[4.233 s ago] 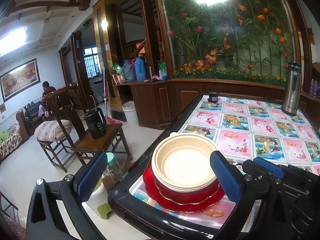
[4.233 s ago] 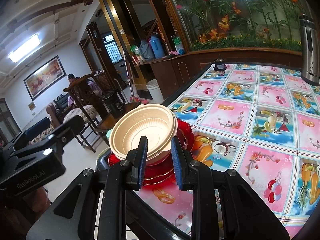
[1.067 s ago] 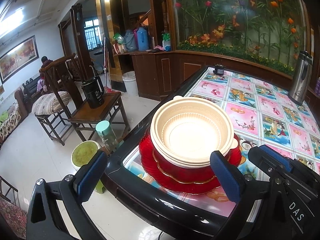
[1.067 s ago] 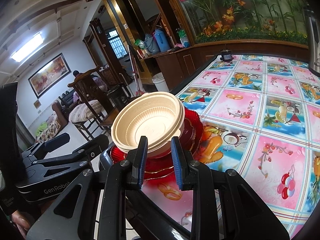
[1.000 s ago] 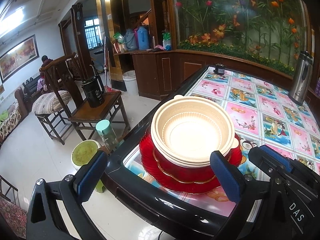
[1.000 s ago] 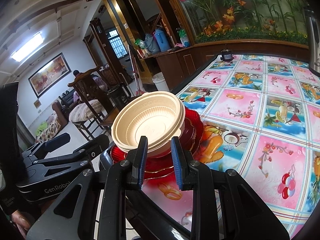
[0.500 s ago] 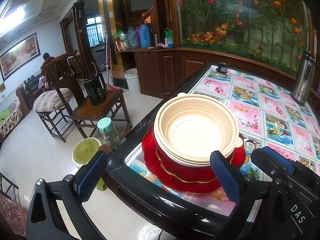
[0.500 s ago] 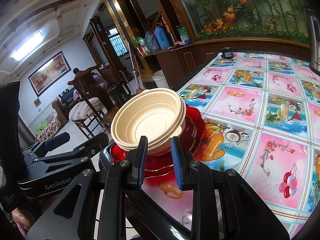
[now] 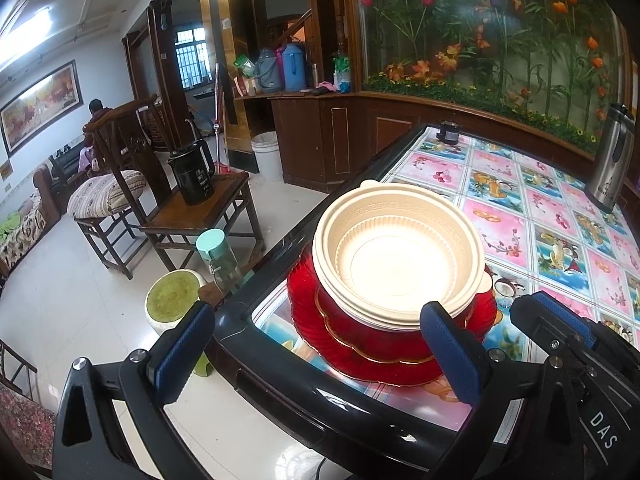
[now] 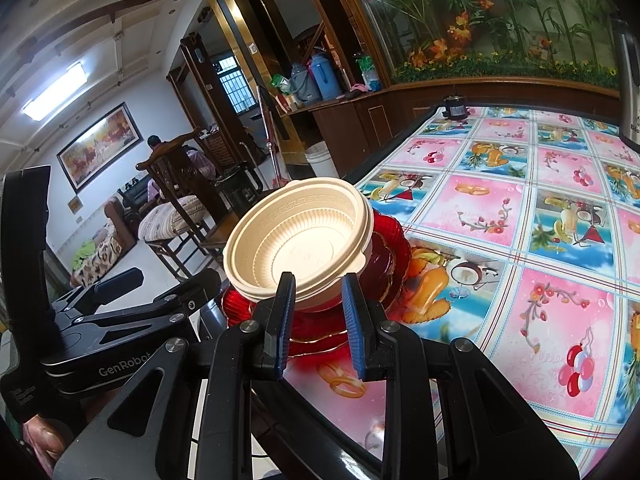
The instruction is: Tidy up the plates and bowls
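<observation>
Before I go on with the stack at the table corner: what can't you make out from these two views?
- How many cream bowls are nested: rims overlap in both views.
- Red plates: the bowls cover their centres; count unclear.
- Right hand-held gripper: whether its pads touch the bowls; the fingers hide the contact.
- Steel flask: cut by the right wrist view's edge.

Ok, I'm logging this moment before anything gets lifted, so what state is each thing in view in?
cream bowls: nested, empty, upright on the red plates.
red plates: stacked near the table's corner.
left gripper: open wide, short of the stack.
right gripper: narrow gap, nothing clamped.
steel flask: upright, lid on.
green-capped bottle: upright, capped, beside the table.
</observation>
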`<state>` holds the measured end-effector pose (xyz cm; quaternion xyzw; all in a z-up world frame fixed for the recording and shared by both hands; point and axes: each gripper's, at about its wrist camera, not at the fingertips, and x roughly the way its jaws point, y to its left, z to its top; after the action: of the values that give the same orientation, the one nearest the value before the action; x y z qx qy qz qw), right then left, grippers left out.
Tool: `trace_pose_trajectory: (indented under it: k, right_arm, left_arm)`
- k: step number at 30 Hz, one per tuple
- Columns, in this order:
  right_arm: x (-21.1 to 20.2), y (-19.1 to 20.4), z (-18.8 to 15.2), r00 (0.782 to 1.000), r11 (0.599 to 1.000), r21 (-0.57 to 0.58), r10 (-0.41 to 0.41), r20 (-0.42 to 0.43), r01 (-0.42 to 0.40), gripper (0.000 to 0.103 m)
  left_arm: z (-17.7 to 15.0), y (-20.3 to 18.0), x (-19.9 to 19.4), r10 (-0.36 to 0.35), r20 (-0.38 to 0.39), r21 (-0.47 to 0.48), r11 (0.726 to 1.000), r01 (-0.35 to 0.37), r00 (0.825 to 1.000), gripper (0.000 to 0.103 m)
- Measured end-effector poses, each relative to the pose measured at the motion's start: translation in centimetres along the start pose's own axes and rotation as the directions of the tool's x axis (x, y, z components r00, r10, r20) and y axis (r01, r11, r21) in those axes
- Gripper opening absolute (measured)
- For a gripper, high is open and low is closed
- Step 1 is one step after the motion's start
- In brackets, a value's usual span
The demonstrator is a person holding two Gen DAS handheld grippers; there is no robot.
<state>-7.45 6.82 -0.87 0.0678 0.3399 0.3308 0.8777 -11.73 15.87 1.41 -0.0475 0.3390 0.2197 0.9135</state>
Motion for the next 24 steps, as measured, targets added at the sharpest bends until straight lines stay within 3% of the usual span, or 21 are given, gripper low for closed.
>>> trace_pose_trajectory:
  k: [24]
  right_arm:
    - [0.0, 0.1, 0.32, 1.0, 1.0, -0.01, 0.005, 0.004, -0.005, 0.024]
  left_arm:
    - [-0.07, -0.16, 0.0, 0.01, 0.004, 0.0, 1.0, -0.01, 1.0, 0.103]
